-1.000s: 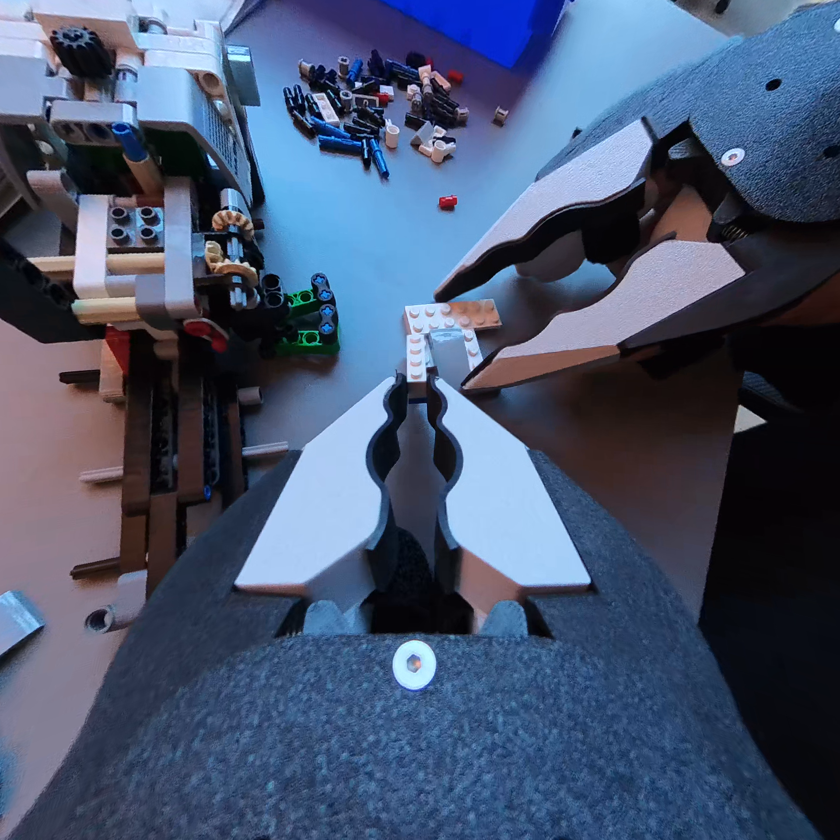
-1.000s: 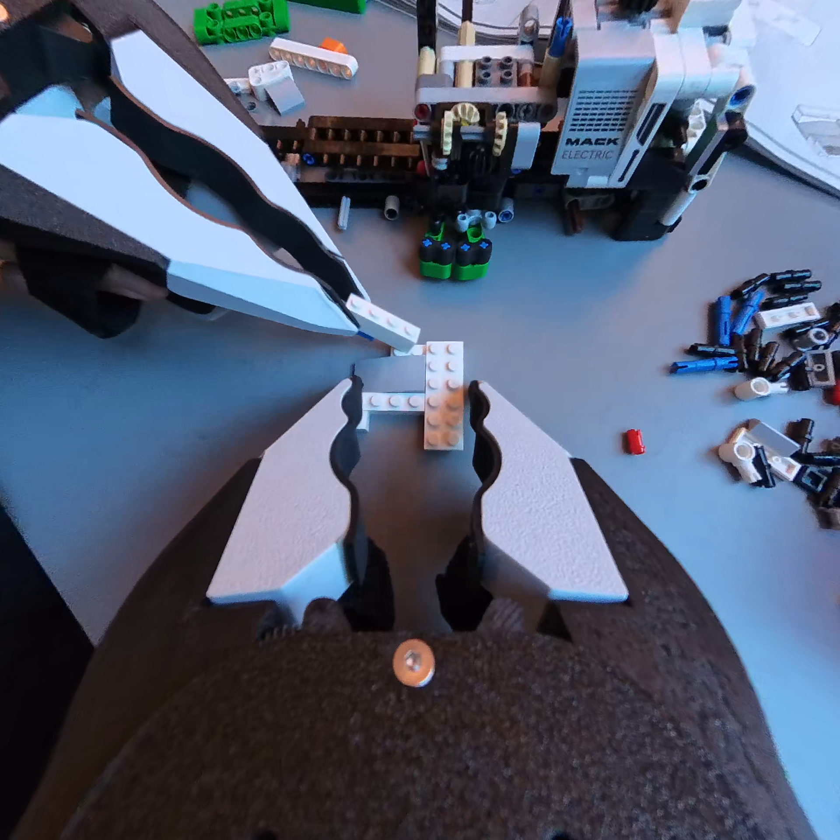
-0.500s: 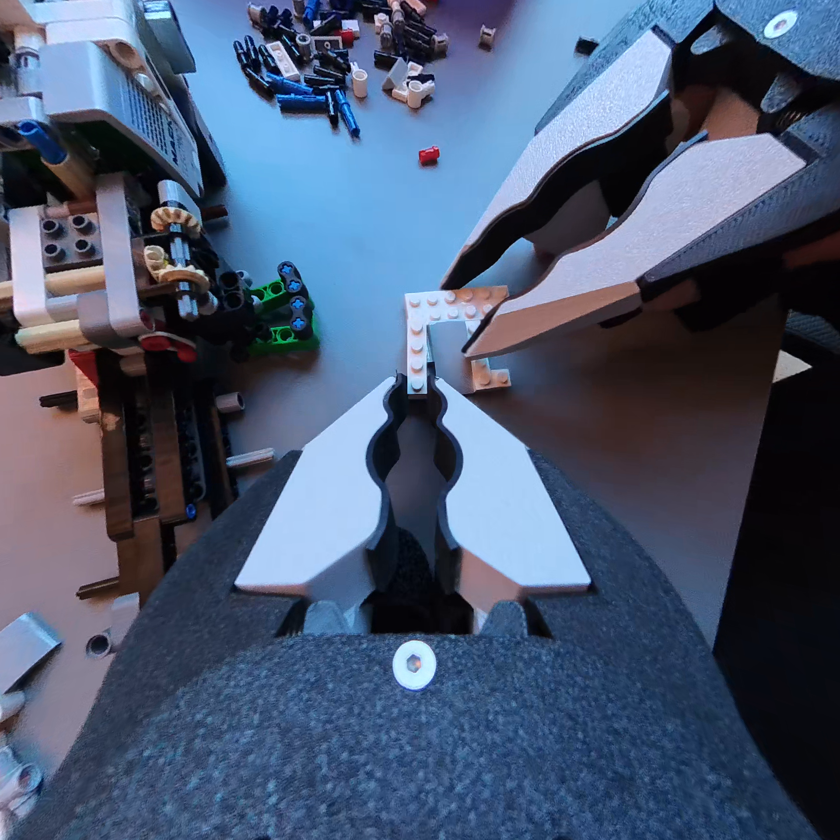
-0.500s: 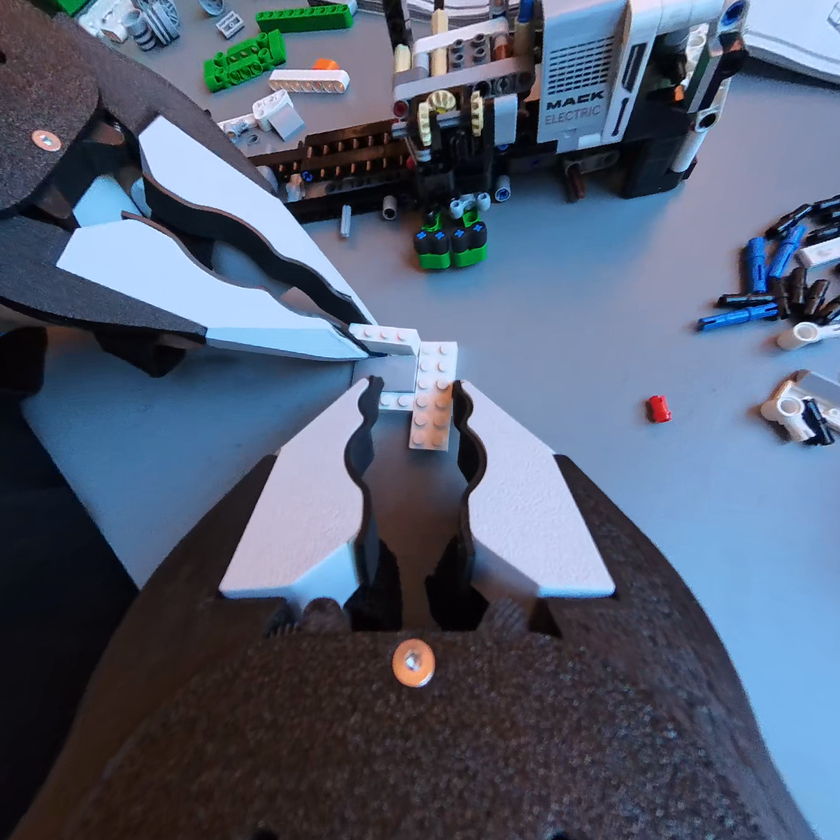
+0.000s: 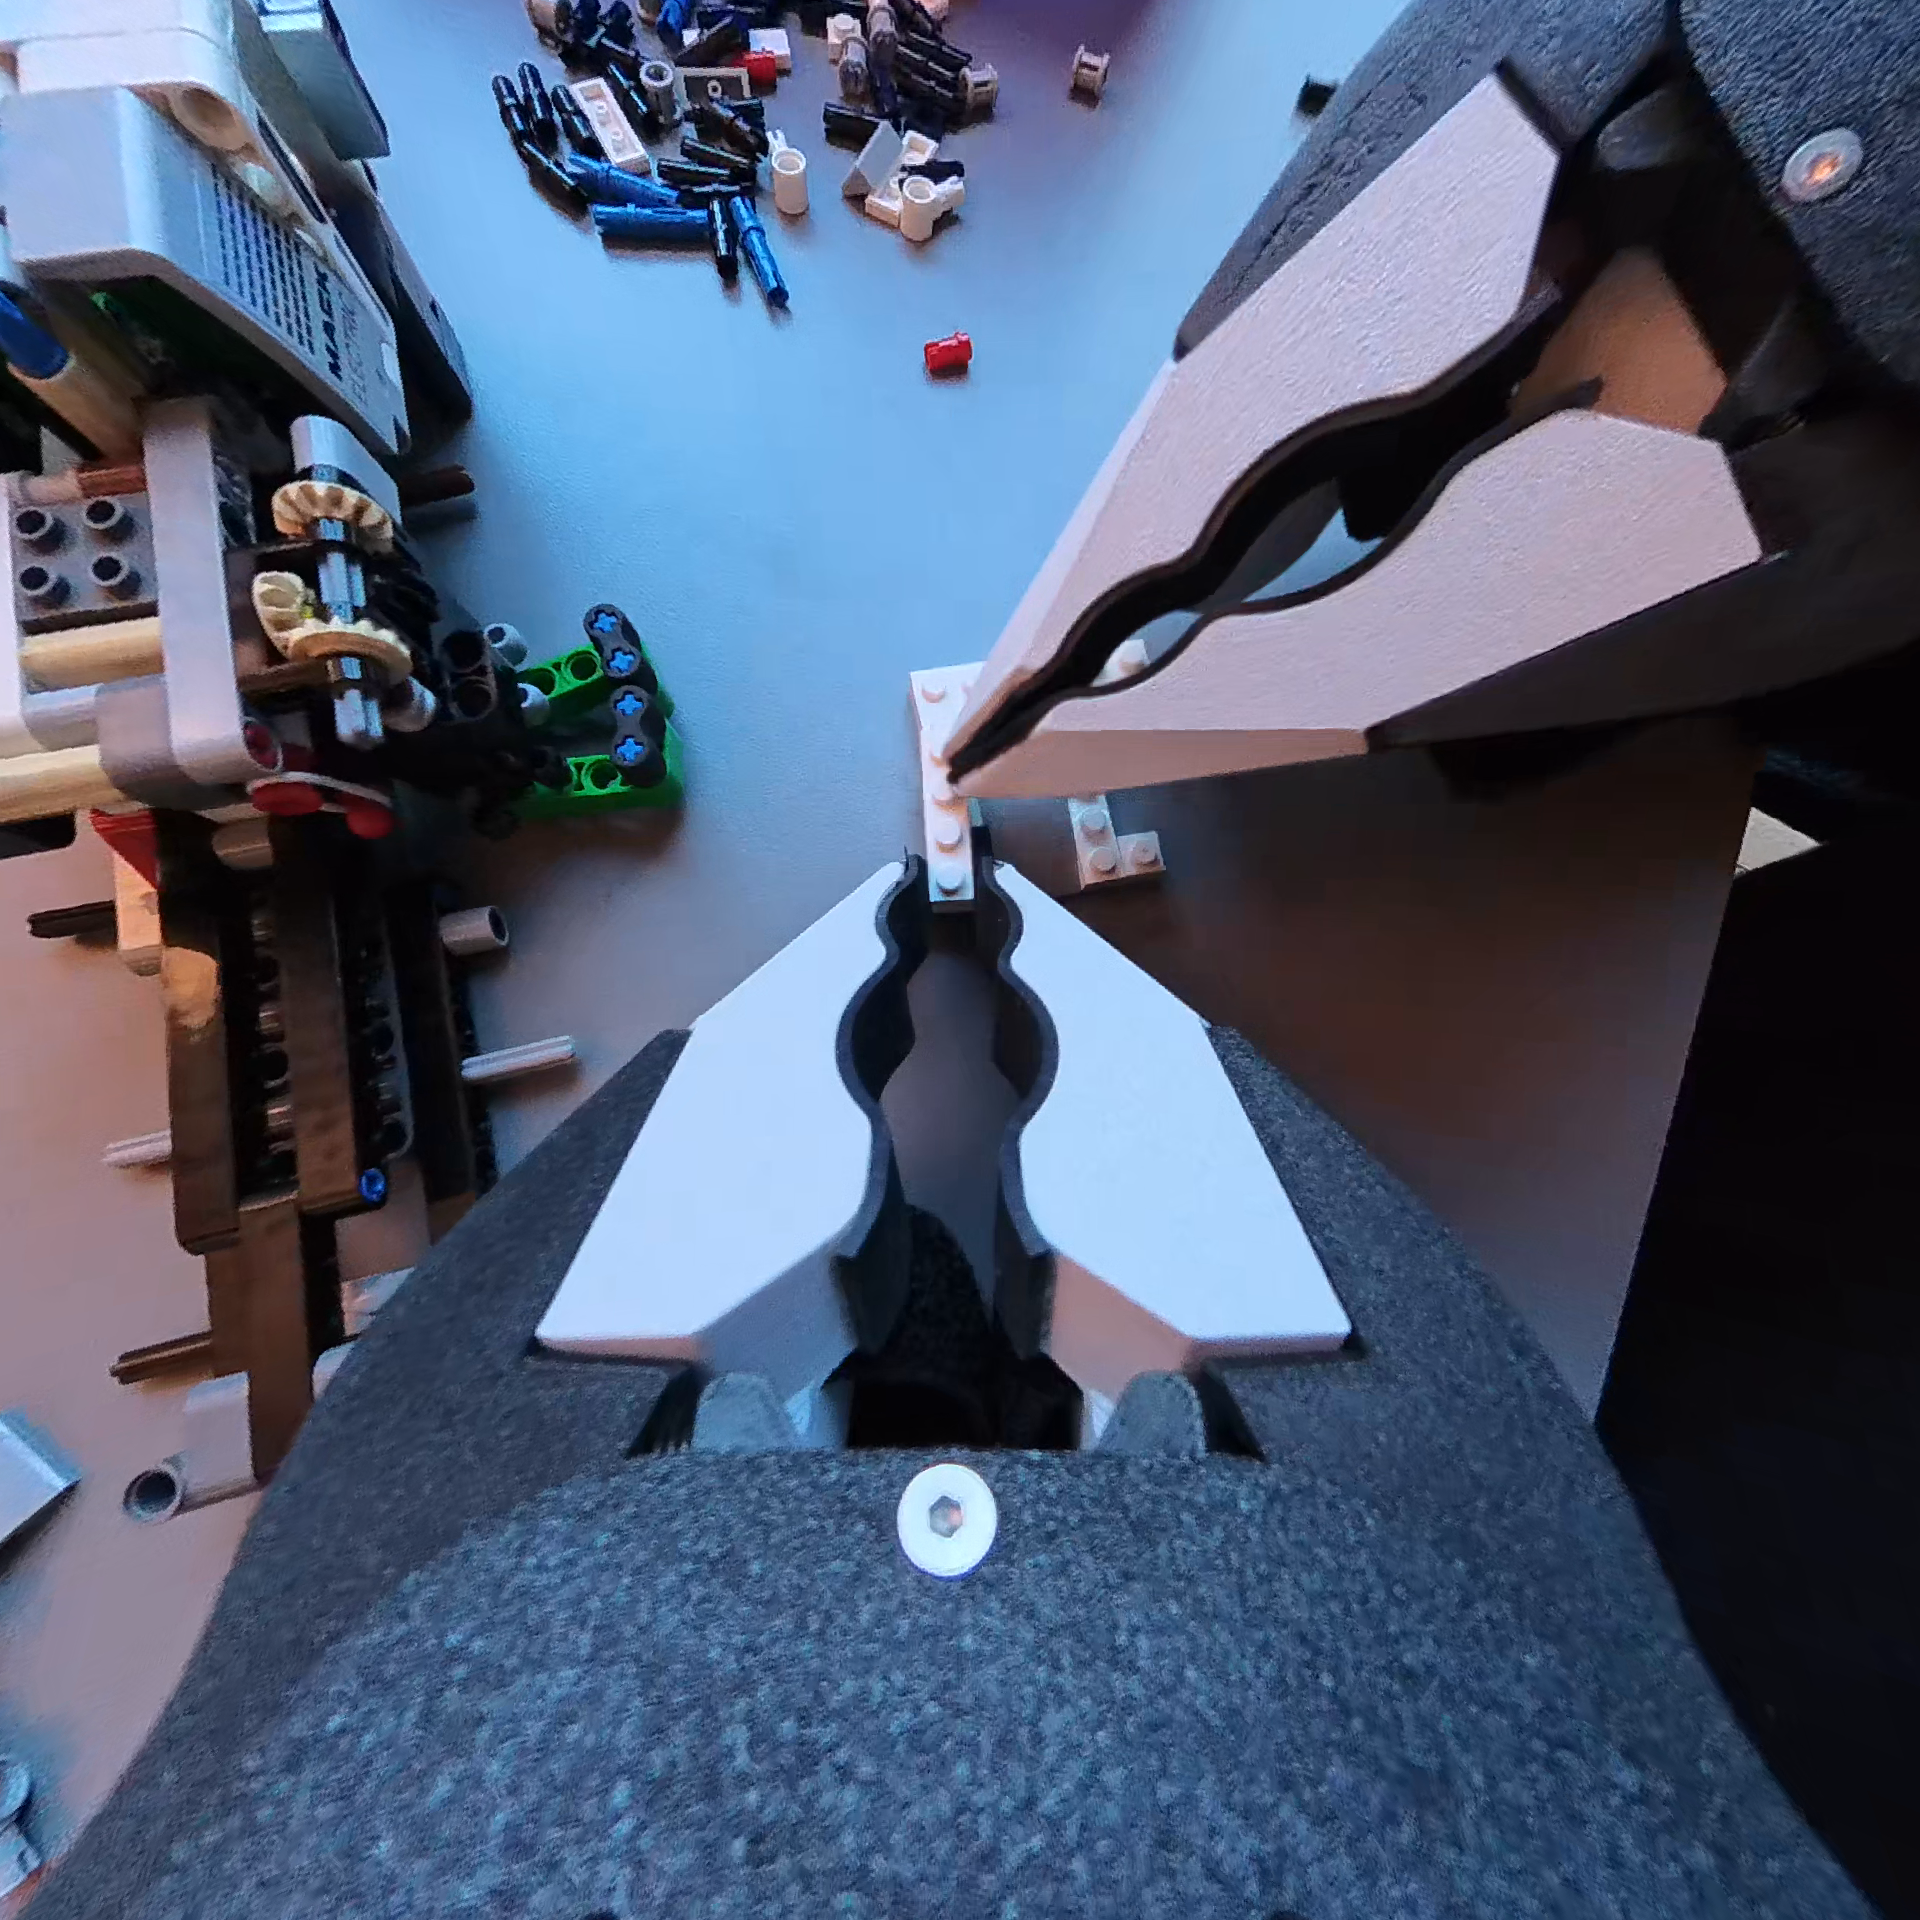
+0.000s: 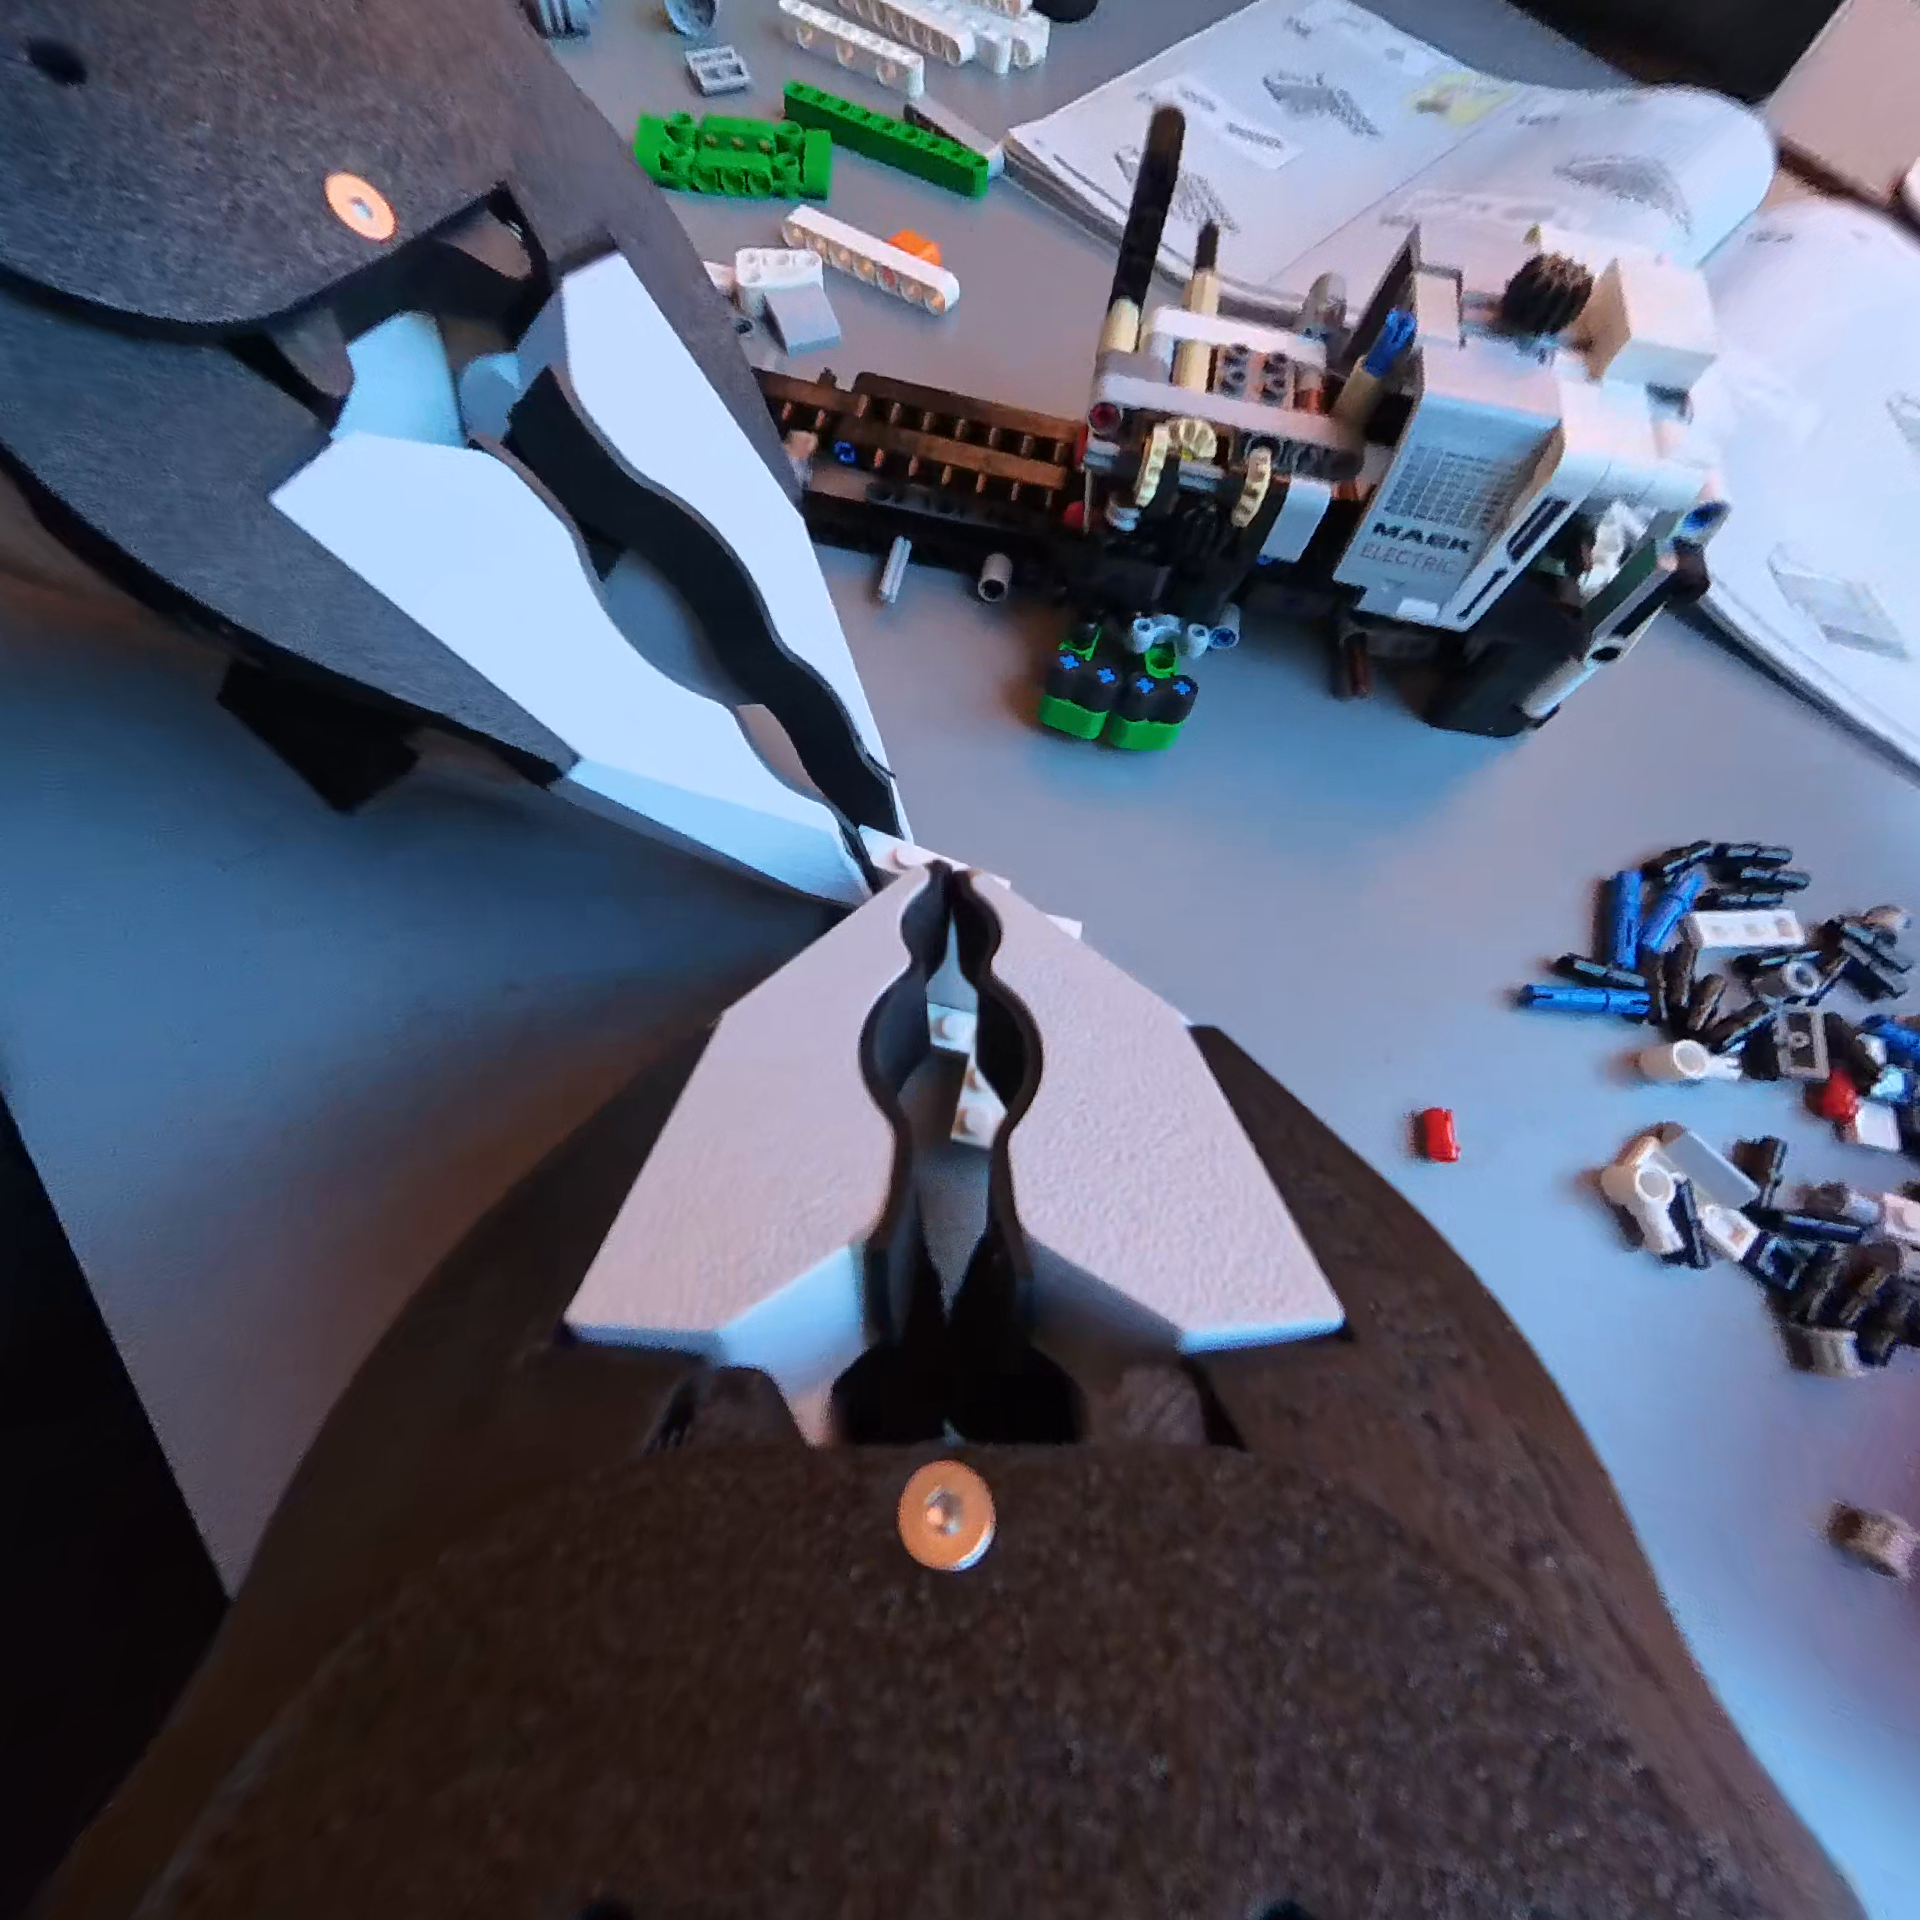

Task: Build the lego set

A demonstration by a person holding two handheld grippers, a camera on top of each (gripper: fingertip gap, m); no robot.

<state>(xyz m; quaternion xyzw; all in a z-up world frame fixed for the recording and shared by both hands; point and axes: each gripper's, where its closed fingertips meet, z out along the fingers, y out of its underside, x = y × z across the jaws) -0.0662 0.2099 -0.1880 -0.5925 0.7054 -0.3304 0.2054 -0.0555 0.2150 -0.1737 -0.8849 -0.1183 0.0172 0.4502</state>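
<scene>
A U-shaped assembly of white plates (image 5: 1103, 844) lies on the grey table. My left gripper (image 5: 951, 883) is shut on the near end of its narrow white plate (image 5: 948, 836). My right gripper (image 5: 954, 764) comes in from the upper right, shut, with its tips down on that same plate. It hides most of the wide plate (image 5: 935, 694). In the right wrist view my right gripper (image 6: 951, 881) is shut above the assembly. White plates (image 6: 975, 1101) show through its finger gap, and the left gripper (image 6: 878, 842) meets it from the upper left.
The part-built truck model (image 5: 208, 520) (image 6: 1351, 488) stands close by, with a green and black piece (image 5: 613, 738) (image 6: 1117, 707) at its foot. A pile of small pins (image 5: 748, 135) (image 6: 1766, 1039) and a red piece (image 5: 948, 351) lie beyond. An open booklet (image 6: 1455, 135) and loose green beams (image 6: 727, 151) lie behind the truck. The right tips stand about 10 centimetres off the red piece (image 5: 948, 351). Seen from the right wrist view (image 6: 1440, 1134) as well.
My right gripper has gone from open around the wide plate to shut and moved over the assembly, tips onto the narrow plate. My left gripper has kept its hold on that plate.
</scene>
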